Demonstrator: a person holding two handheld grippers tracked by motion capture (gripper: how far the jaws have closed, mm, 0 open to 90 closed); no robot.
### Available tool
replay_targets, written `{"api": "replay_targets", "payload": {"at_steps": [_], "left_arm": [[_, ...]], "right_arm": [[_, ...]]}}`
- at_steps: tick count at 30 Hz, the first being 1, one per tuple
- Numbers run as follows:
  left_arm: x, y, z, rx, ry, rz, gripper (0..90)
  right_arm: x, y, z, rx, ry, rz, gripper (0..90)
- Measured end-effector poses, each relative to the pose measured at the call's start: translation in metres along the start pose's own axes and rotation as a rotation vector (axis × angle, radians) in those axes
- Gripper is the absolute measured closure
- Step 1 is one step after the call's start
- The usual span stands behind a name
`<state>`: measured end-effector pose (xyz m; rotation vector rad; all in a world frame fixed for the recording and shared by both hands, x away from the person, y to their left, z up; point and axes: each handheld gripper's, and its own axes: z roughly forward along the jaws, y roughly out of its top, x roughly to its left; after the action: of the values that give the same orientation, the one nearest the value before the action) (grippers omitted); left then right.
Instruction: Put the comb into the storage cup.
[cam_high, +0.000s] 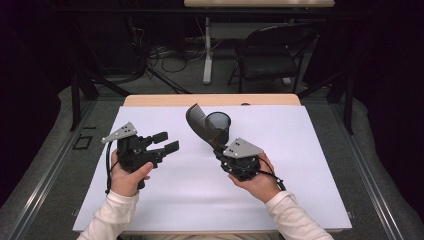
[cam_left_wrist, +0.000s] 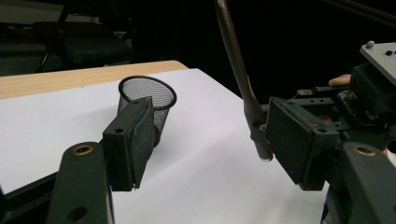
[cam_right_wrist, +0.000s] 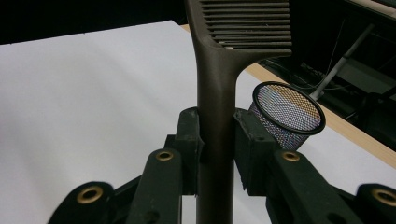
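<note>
My right gripper (cam_high: 218, 148) is clamped on the handle of the spatula (cam_high: 199, 125), jaws pressed flat against either side of it in the right gripper view, with the slotted head (cam_right_wrist: 250, 23) sticking up and away from me. The spatula is off the table entirely, slanting up over the white mat (cam_high: 300, 165) just beside the mesh cup (cam_high: 218, 124), which stands upright near the far edge of the mat. My left gripper (cam_high: 165, 142) is wide open and holds nothing; it hangs over the mat, well apart from the cup, pointing toward the other gripper.

I judge the job to be dropping the spatula into the cup, and the risks are plain. The cup looks light and nothing steadies it, so a handle tip (cam_left_wrist: 264, 156) catching the rim (cam_left_wrist: 147, 79) would likely tip it or skate it toward the wooden edge (cam_high: 210, 99). The grip sits low on a long handle, so the head could swing if the handle slips between the pads. Once in, the tall spatula may overbalance the cup. I'd keep the left gripper ready to brace the cup's wall.
</note>
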<state>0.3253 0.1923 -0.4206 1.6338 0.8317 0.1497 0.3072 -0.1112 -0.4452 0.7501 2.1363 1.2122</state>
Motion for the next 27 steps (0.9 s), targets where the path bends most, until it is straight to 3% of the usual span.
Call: {"api": "replay_targets", "payload": {"at_steps": [8,17,27], "left_arm": [[-0.001,0.003,0.002,0.021,-0.001,0.002,33.9],[-0.001,0.004,0.005,0.022,0.004,-0.027,35.5],[-0.003,0.004,0.011,0.023,-0.026,-0.046,39.1]], "right_arm": [[-0.001,-0.003,0.001,-0.004,-0.003,0.012,72.9],[0.0,-0.005,0.002,-0.005,-0.001,0.009,72.9],[0.002,-0.007,0.004,0.0,0.006,0.011,72.9]]}}
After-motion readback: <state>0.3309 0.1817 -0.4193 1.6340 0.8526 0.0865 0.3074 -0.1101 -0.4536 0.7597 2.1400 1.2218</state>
